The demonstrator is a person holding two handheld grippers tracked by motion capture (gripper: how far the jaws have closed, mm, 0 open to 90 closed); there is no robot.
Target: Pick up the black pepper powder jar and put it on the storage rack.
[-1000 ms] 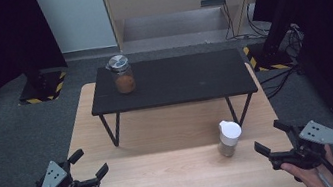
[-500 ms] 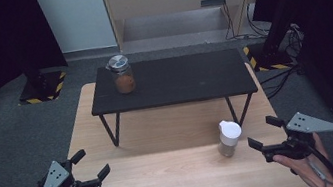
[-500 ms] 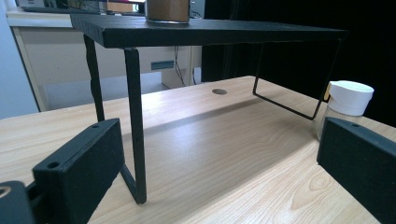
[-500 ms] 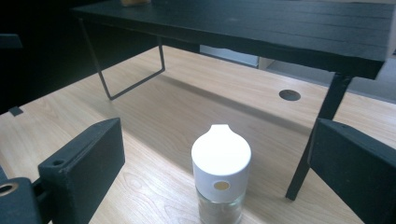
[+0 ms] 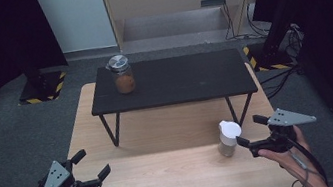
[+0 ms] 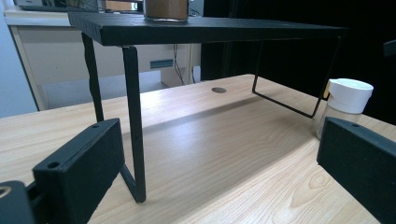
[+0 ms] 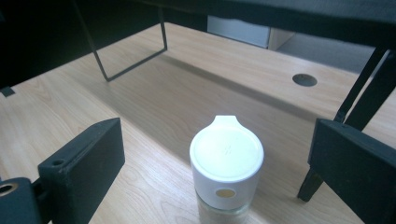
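Note:
A small clear jar with a white cap (image 5: 228, 137) (image 7: 226, 168) (image 6: 345, 102) stands upright on the wooden table (image 5: 169, 184), right of middle. My right gripper (image 5: 251, 130) is open just to its right, jaws wide and pointing at the jar without touching it. At the table's front left corner my left gripper (image 5: 92, 163) is open and holds nothing. A glass jar with a metal lid and brown contents (image 5: 121, 75) (image 6: 166, 9) stands on the left end of the black raised shelf (image 5: 172, 80).
The black shelf (image 6: 210, 30) rests on thin wire legs (image 6: 133, 121) (image 7: 369, 93) at the table's far half. A round cable hole (image 7: 304, 80) sits in the tabletop under the shelf. Grey floor surrounds the table; cables lie at the right.
My right gripper has moved left, closing in on the white-capped jar. The left gripper has barely shifted. Both jars stay put.

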